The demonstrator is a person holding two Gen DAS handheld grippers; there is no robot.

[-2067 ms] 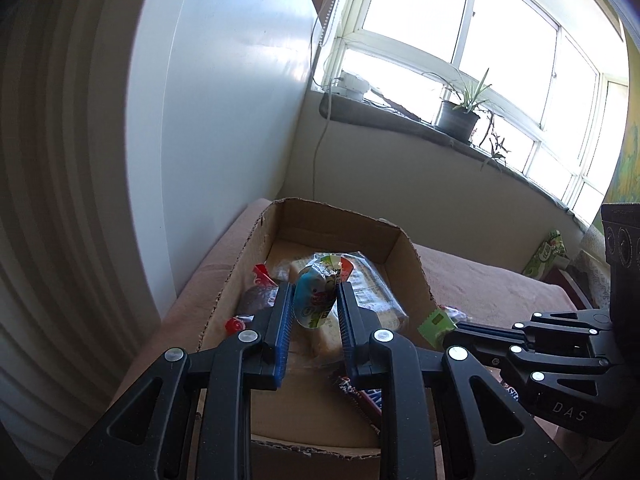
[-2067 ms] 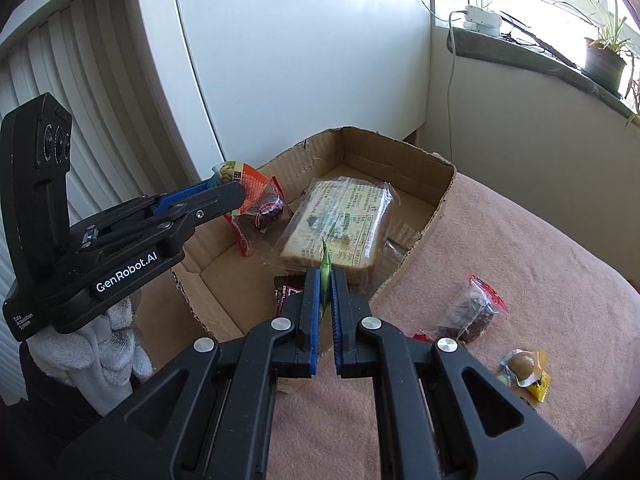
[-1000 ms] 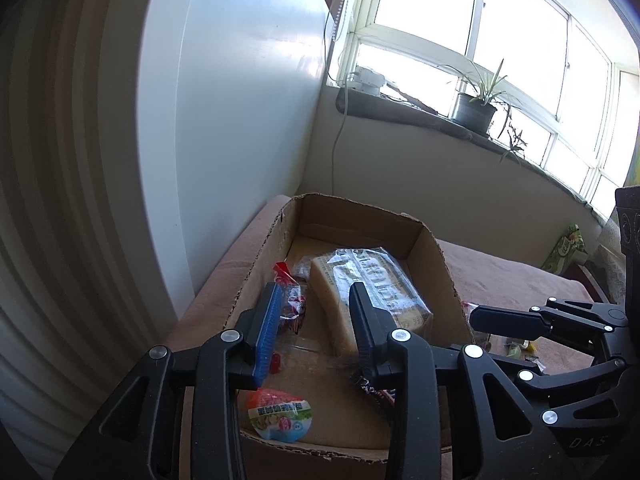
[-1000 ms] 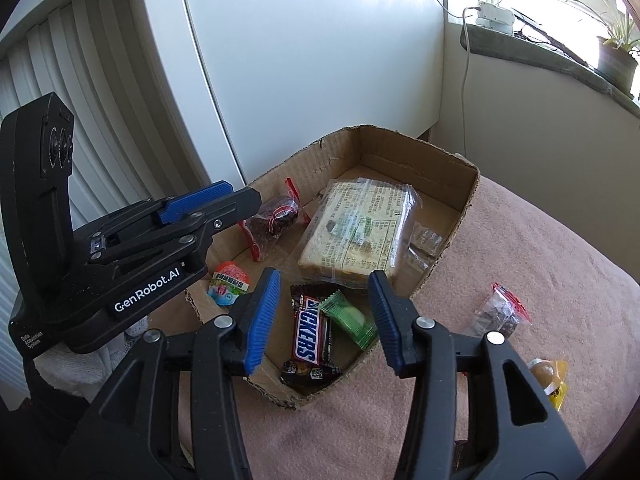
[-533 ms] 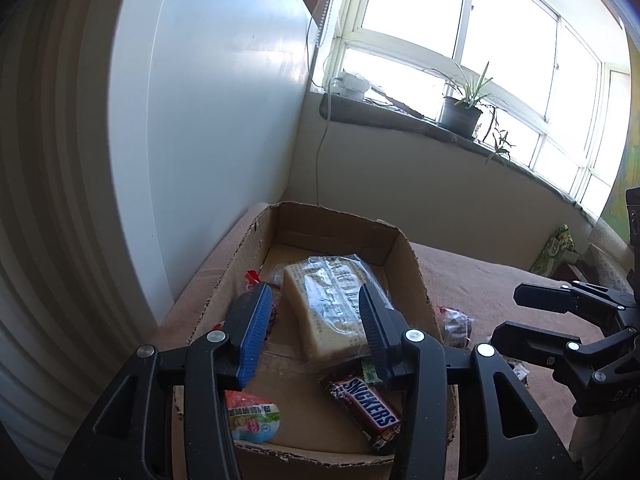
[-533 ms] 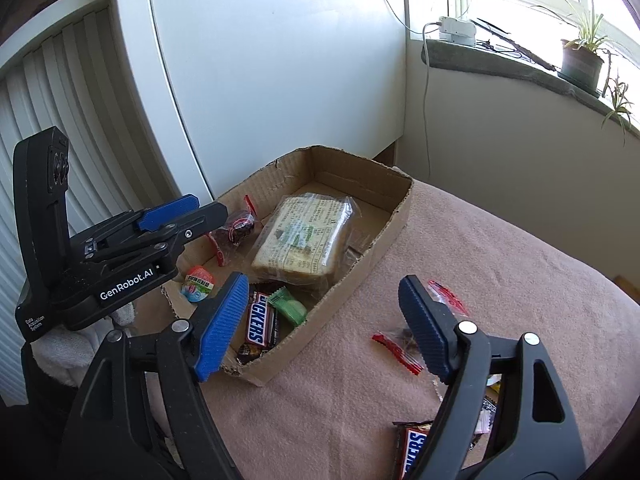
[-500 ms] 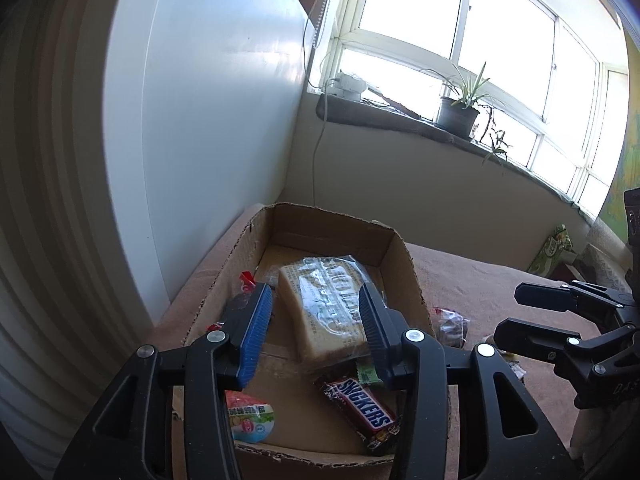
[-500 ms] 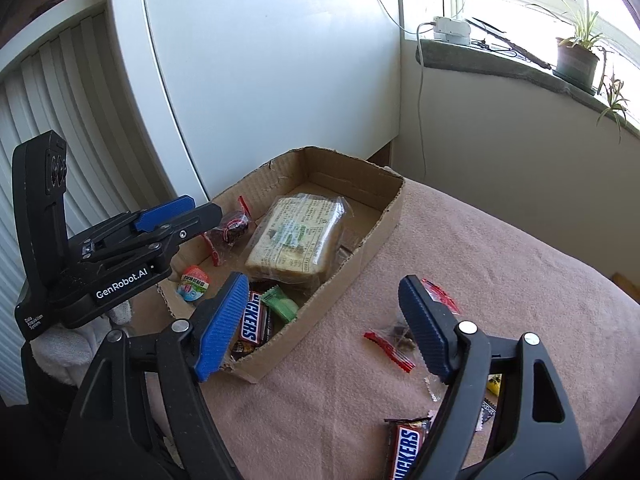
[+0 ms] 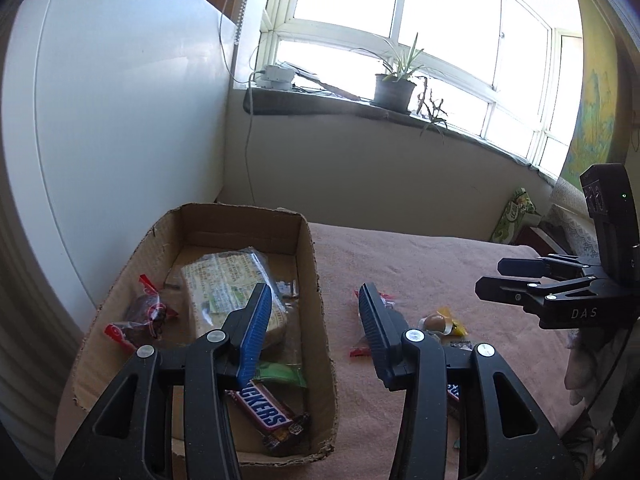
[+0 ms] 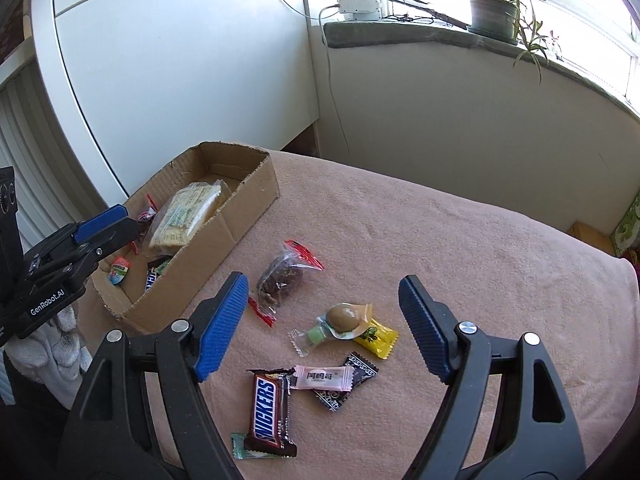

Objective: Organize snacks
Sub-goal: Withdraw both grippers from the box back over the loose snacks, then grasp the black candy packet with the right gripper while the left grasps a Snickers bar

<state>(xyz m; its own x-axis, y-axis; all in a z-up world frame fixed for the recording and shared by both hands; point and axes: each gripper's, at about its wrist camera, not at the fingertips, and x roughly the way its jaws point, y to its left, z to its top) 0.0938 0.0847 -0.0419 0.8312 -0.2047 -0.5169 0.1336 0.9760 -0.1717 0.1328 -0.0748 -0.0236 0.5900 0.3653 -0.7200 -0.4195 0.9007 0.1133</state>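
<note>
Pink blanket [image 10: 460,240] is being used as the work surface, with the cardboard box [image 10: 240,216] sitting ahead-left of the right gripper [image 10: 322,320]. Both the right gripper and left gripper [image 9: 312,322] are being held spread wide, empty. Loose snacks are lying between and just below the right fingers: Snickers bar [image 10: 269,414], dark nut bag [image 10: 282,280], pink candy [image 10: 322,377].

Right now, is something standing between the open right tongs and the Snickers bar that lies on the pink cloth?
Nothing visible does. The right tongs are open above the Snickers bar. A pink candy wrapper touches only its top corner.
</note>
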